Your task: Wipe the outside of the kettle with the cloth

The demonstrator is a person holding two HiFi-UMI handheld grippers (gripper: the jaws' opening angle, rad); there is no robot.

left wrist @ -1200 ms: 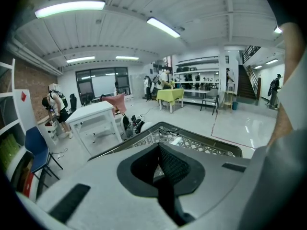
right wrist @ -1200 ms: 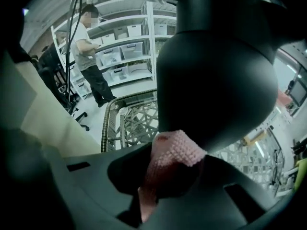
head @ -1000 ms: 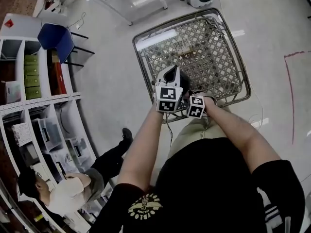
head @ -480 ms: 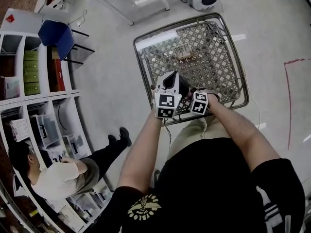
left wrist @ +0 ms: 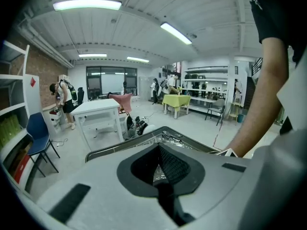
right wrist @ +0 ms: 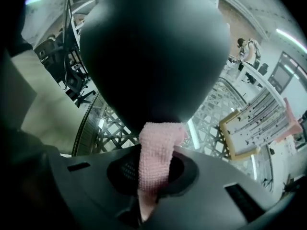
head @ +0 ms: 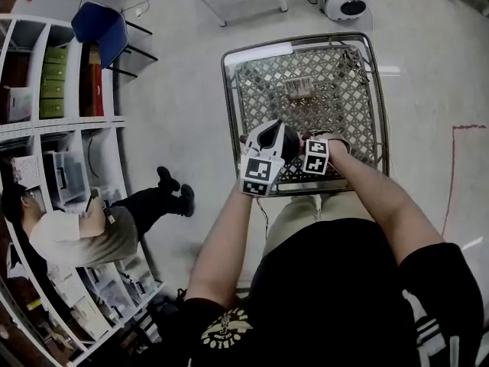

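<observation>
Wiping step in hand, by my judgement. Right gripper (right wrist: 151,193) is clamped on a pink cloth (right wrist: 156,150), whose free end lies against the dark rounded wall of the kettle (right wrist: 153,51). Kettle is over the near part of the wire-mesh table (head: 229,90), between the two grippers; whether it rests on the mesh I cannot tell. Left gripper (left wrist: 160,183) has its jaws together with nothing seen between them. Whether any part of it steadies the kettle, I cannot tell.

To do it well:
- Keep the pinch firm so the cloth does not slip out.
- Put the cloth's face, not the jaw tips, against the wall.
- Follow the bulge round in overlapping strokes.
- Brace from the far side, since the kettle could slide or turn if pushed sideways.

Views differ:
- Right gripper view alone shows cloth meeting kettle.
- Head view hides that contact behind the marker cubes and shows the kettle only as a dark sliver. It does give the layout: table, both forearms, a person (head: 69,235) crouched by the shelves (head: 46,121).
- Left gripper view shows neither kettle nor cloth, only the table rim and the room beyond.
</observation>
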